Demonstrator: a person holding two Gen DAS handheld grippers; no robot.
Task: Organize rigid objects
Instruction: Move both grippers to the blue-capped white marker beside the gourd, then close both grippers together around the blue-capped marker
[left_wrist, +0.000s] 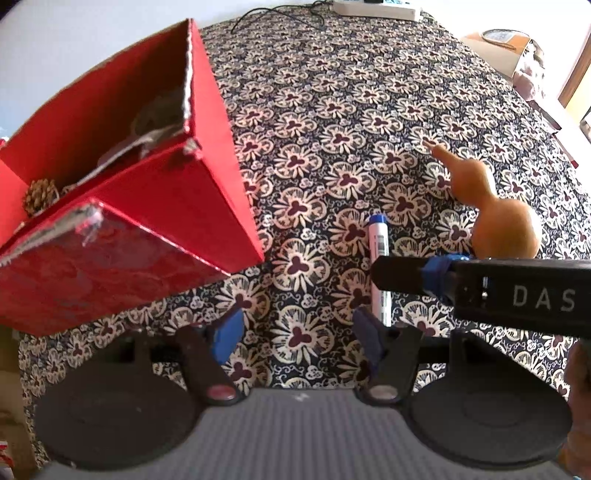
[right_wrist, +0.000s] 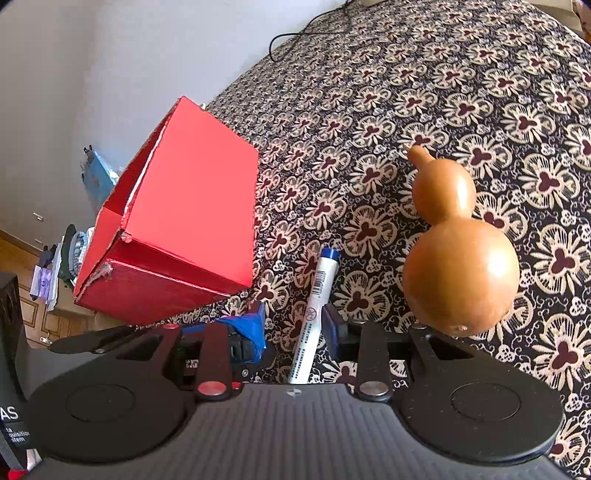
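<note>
A white marker (right_wrist: 312, 317) with a blue cap lies on the patterned cloth (right_wrist: 443, 92). My right gripper (right_wrist: 293, 332) is open and straddles its lower half, the marker closer to the right pad. An orange gourd (right_wrist: 456, 251) stands just right of it. The red cardboard box (left_wrist: 129, 206) stands open at the left with a pine cone (left_wrist: 38, 194) inside. My left gripper (left_wrist: 297, 336) is open over bare cloth, between the box and the marker (left_wrist: 378, 254). One of the right gripper's fingers (left_wrist: 406, 273) crosses over the marker from the right.
A white power strip (left_wrist: 376, 9) and a black cable (left_wrist: 273, 16) lie at the table's far edge. A cardboard box (left_wrist: 495, 44) sits beyond the far right corner. Clutter and a wooden floor (right_wrist: 55, 314) show past the table's left edge.
</note>
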